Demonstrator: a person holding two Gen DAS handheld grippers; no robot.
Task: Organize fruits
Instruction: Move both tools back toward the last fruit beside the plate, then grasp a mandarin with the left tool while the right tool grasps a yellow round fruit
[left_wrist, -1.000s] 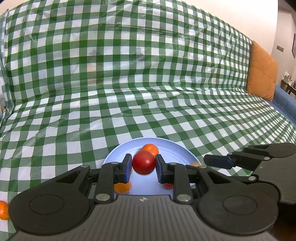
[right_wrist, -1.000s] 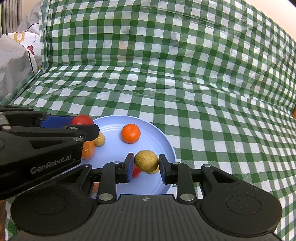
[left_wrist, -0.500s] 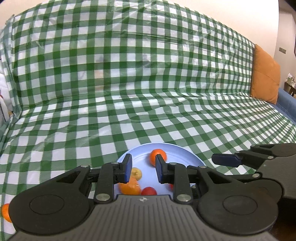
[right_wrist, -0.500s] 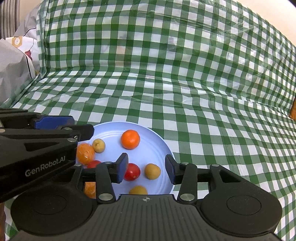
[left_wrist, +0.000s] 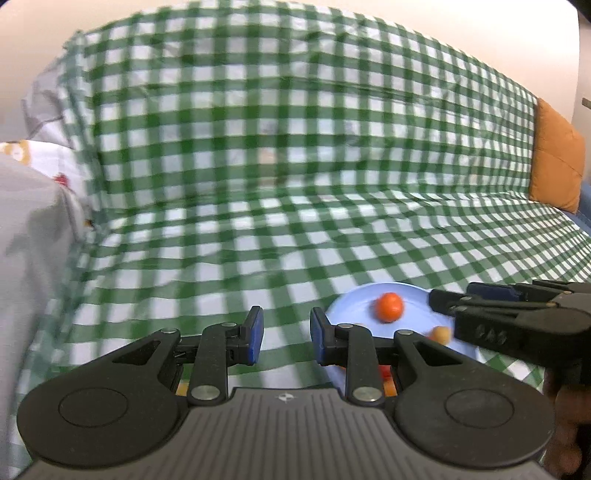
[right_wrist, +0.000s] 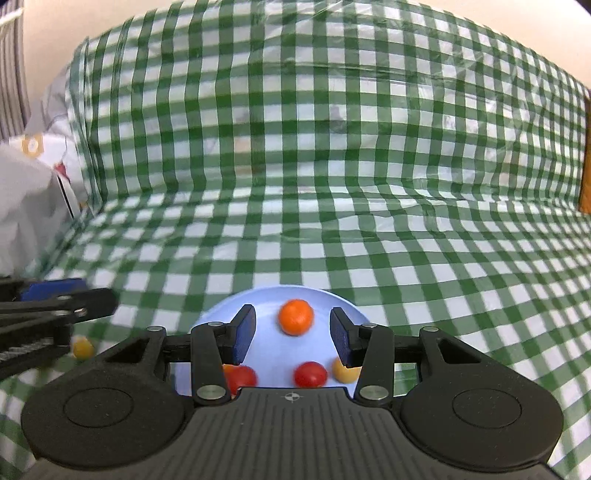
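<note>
A light blue plate (right_wrist: 266, 347) lies on the green checked cloth and holds an orange (right_wrist: 295, 316), two red tomatoes (right_wrist: 310, 374), (right_wrist: 242, 378) and a yellow-brown fruit (right_wrist: 343, 373). My right gripper (right_wrist: 291, 336) is open and empty, raised over the plate. My left gripper (left_wrist: 286, 334) is open and empty over bare cloth left of the plate (left_wrist: 354, 306). The orange (left_wrist: 389, 307) and a yellow fruit (left_wrist: 441, 334) also show there. A small yellow-orange fruit (right_wrist: 83, 348) lies on the cloth left of the plate, under the left gripper.
The checked cloth (right_wrist: 332, 240) covers a sofa seat and backrest. A grey and white bundle (left_wrist: 29, 221) lies at the left end. An orange cushion (left_wrist: 556, 162) stands at the far right. The right gripper's fingers (left_wrist: 498, 302) reach over the plate's right side.
Both grippers let go of their fruit onto the plate and opened. The left gripper has since swung left off the plate; the right gripper has lifted and drawn back.
</note>
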